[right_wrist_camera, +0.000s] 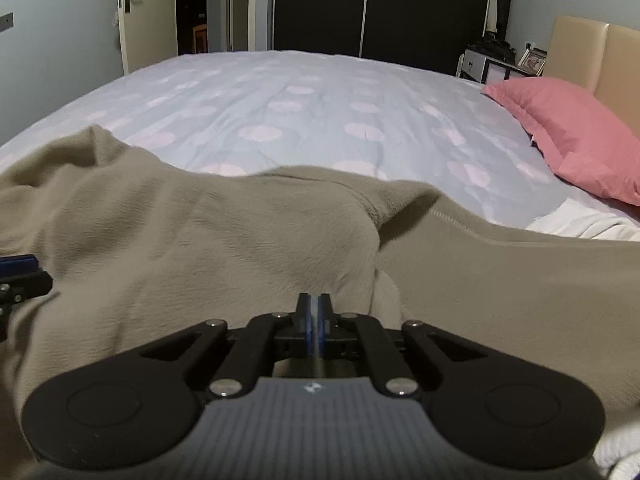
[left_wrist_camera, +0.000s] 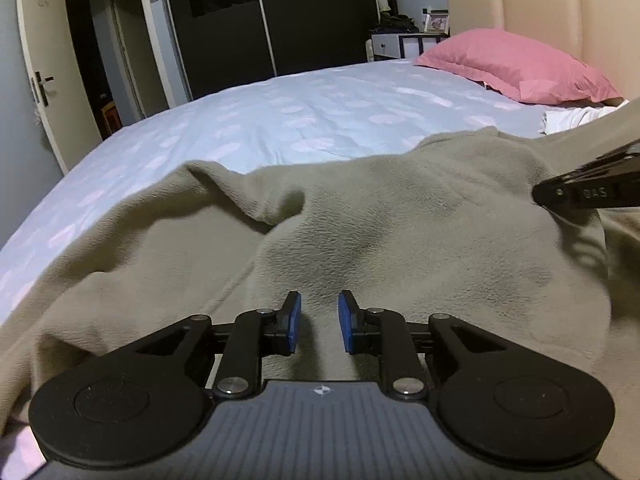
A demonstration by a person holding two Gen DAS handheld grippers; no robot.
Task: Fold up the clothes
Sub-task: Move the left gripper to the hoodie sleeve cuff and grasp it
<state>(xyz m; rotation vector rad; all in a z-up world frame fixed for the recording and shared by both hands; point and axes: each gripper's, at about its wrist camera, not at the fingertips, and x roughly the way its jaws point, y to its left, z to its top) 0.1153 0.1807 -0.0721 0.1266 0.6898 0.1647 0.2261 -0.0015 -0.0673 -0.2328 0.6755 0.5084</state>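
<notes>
A beige fleece garment lies rumpled across the near side of the bed, with a raised fold at its far edge. My left gripper hovers low over it, its blue pads apart and only the cloth below showing in the gap. One of its fingers also pokes in at the left edge of the right wrist view. My right gripper is just above the garment's middle with its pads pressed together. I cannot make out any cloth between them. Its black tip reaches in from the right.
The bed wears a pale blue sheet with pink spots. A pink pillow leans on the cream headboard. A white cloth lies beside the garment. Dark wardrobe doors and an open door stand beyond.
</notes>
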